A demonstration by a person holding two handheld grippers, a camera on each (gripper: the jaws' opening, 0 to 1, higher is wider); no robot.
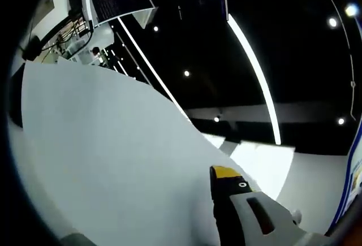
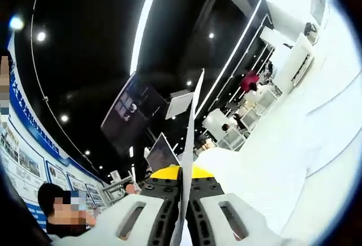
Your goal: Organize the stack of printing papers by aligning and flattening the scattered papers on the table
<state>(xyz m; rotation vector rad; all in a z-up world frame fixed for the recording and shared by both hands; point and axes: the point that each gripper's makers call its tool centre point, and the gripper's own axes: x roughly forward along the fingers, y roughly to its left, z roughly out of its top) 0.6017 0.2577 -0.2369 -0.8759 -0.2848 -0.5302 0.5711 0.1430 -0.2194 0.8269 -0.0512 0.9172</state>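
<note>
A big white sheet of printing paper (image 1: 107, 155) stands up in the left gripper view and covers its left and lower part. My left gripper (image 1: 211, 173) is shut on its edge; one yellow-tipped finger (image 1: 225, 173) lies against the sheet, and the sheet hides the other. In the right gripper view the paper (image 2: 192, 116) shows edge-on as a thin white line rising from between the jaws. There my right gripper (image 2: 182, 173) is shut on it, with both yellow tips pressed against the sheet. Both views tilt up toward the ceiling.
A white table surface (image 2: 317, 116) spreads along the right of the right gripper view. A person (image 2: 56, 206) sits at its lower left, near a blue wall of posters (image 2: 22, 144). Dark ceiling with long light strips (image 1: 254, 70) and hanging screens (image 2: 133, 110) lies beyond.
</note>
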